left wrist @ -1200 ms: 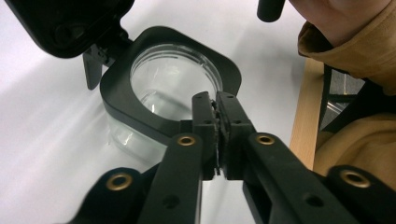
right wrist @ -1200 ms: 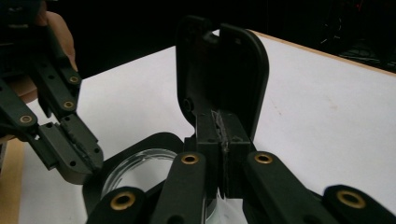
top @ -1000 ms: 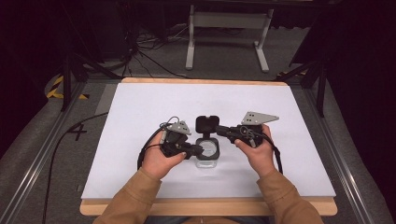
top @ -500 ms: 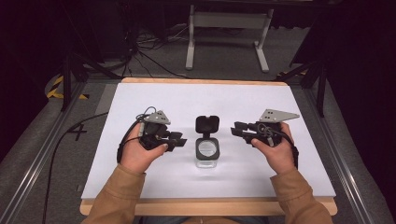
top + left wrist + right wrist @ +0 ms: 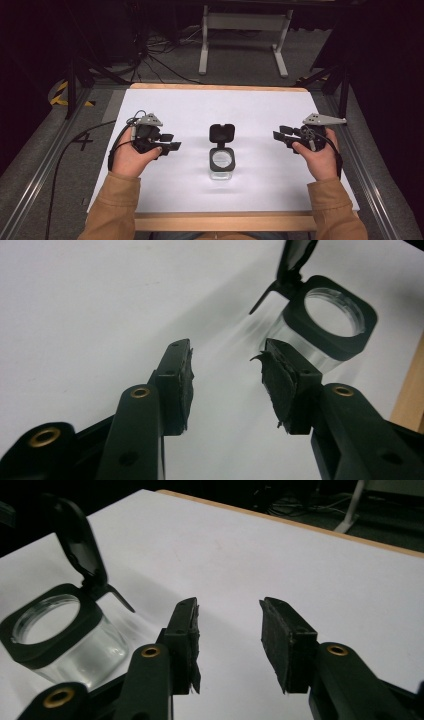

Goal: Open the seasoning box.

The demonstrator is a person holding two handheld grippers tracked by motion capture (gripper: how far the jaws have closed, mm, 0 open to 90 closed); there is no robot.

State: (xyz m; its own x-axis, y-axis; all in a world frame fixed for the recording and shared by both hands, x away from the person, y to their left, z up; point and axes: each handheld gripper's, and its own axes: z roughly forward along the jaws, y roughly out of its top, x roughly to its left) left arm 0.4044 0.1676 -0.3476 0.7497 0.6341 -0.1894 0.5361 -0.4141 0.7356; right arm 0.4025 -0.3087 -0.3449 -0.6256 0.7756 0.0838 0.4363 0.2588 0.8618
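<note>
Bare desk is being left free on both sides; only the open-lidded glass jar is standing centrally.

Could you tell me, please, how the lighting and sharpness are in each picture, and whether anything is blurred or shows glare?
High view: the white table is evenly lit, the floor behind is dark, and the clear jar casts a soft shadow. Left gripper view: the open lid is smeared and the near jaws are slightly soft. Right gripper view: the jar glints mildly and the lid is soft.
</note>
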